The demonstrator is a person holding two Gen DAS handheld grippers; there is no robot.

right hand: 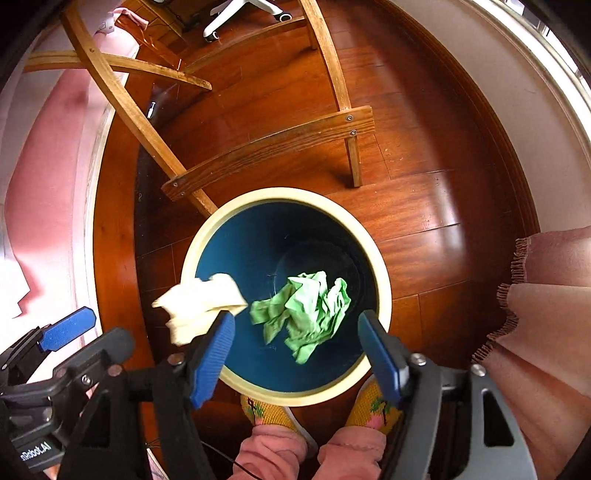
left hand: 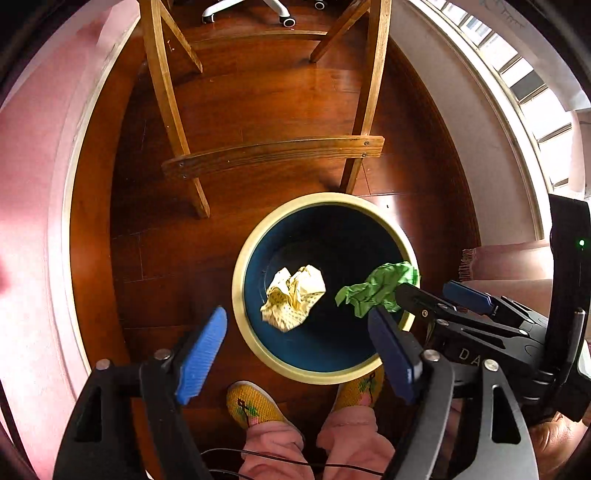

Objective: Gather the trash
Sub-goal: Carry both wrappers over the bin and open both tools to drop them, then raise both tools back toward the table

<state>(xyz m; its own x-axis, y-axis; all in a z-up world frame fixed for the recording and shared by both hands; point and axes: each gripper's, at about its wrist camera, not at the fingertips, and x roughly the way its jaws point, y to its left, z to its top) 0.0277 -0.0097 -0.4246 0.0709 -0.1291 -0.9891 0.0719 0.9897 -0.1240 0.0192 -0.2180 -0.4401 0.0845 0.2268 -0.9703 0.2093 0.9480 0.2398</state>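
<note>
A round bin with a dark blue inside and cream rim [left hand: 240,295] [right hand: 380,273] stands on the wood floor below both grippers. A crumpled yellowish paper [left hand: 295,297] [right hand: 199,306] and a crumpled green paper [left hand: 376,288] [right hand: 306,310] are in the air over the bin mouth, both free of the fingers. My left gripper [left hand: 299,350] is open and empty above the bin's near left rim. My right gripper [right hand: 299,354] is open and empty above the near rim; it also shows in the left wrist view [left hand: 436,306].
A wooden chair frame [left hand: 273,155] [right hand: 269,147] stands just behind the bin. The person's feet in yellow slippers [left hand: 251,402] [right hand: 266,410] are at the near rim. A pink fringed cloth [right hand: 546,314] hangs at right, a pink cover [left hand: 26,258] at left. An office chair base [left hand: 243,9] stands far back.
</note>
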